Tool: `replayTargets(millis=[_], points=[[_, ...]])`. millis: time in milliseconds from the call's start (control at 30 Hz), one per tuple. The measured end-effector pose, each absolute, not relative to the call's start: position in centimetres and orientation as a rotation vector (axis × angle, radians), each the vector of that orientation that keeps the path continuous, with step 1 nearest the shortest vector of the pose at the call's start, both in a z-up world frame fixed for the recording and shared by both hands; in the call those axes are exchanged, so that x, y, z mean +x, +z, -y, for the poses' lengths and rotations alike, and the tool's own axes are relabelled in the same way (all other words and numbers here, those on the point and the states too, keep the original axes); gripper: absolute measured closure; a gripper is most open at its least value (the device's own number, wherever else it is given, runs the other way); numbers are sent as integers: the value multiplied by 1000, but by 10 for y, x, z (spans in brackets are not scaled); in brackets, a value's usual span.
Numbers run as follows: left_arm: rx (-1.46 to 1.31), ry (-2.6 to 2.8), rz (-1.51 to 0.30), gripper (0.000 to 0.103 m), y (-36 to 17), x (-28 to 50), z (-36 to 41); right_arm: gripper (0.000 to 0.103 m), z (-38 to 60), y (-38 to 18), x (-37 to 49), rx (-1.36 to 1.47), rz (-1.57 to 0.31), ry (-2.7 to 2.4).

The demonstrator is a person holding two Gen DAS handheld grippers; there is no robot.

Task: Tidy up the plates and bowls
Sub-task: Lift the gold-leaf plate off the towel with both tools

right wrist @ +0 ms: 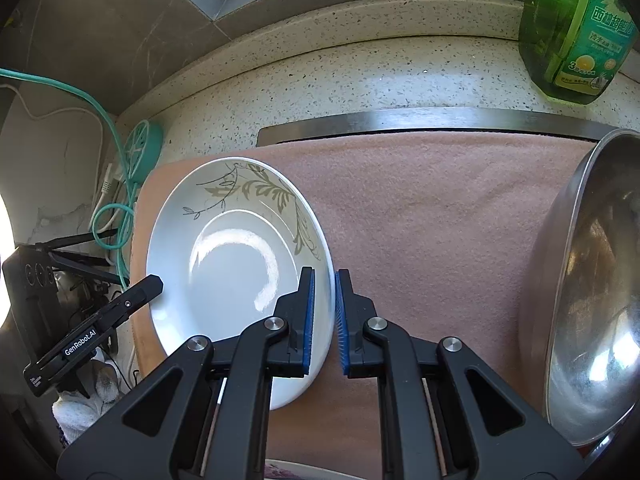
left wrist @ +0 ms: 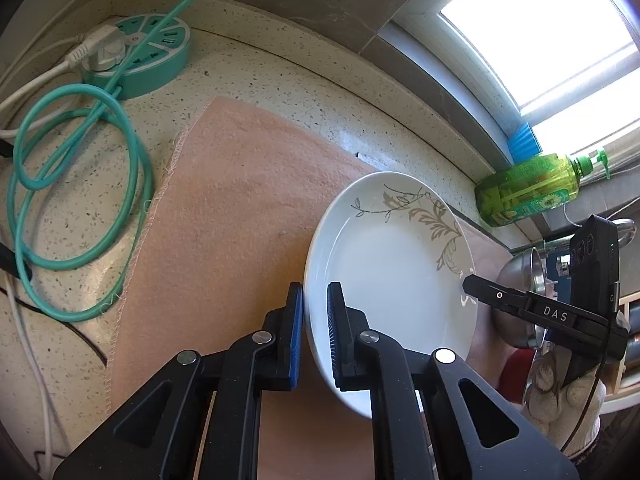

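Table (left wrist: 260,76): speckled stone, window above at 1 o'clock in the left view.
Cloth (left wrist: 224,208): pink, spread over the table and covering most of it from centre down to 6 o'clock.
Bowl (right wrist: 592,280): steel, tilted on edge at 3 o'clock in the right view, well apart from the plate.
Plate (left wrist: 396,268): white with leaf print, on or just above the cloth, can't tell which; centre-right in the left view, left of centre in the right view.
Left gripper (left wrist: 315,328): fingers narrow, clamped on the plate's rim, one blue pad on each face.
Right gripper (right wrist: 325,320): same, fingers narrow and pinching the opposite rim. So the plate is held from both sides at once.
Hand (left wrist: 568,396) in a white glove carries the right gripper, at 4 o'clock in the left view.
Bottle (right wrist: 576,28): green soap, on the ledge at 1 o'clock in the right view.
Socket (left wrist: 138,56): round, teal, at 10 o'clock in the left view, with its teal cable (left wrist: 80,184) coiled beside it.
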State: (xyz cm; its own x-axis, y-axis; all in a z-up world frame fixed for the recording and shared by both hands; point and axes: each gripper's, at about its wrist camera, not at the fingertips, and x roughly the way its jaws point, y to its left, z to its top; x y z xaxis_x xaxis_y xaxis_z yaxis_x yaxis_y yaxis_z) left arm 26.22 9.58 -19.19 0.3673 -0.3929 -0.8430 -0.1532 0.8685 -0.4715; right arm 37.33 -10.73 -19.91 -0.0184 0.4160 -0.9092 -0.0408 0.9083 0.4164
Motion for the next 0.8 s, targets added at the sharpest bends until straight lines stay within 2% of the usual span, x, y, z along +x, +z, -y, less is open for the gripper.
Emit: replayTargets(millis=[367,800], points=[[-503,-170,-1187,93,-184,255,-93,93,112,-186,359,305,-1537,370],[-484,-223,-1146,93,-152,232,-86,93,136,-143,323,355,-1480,386]])
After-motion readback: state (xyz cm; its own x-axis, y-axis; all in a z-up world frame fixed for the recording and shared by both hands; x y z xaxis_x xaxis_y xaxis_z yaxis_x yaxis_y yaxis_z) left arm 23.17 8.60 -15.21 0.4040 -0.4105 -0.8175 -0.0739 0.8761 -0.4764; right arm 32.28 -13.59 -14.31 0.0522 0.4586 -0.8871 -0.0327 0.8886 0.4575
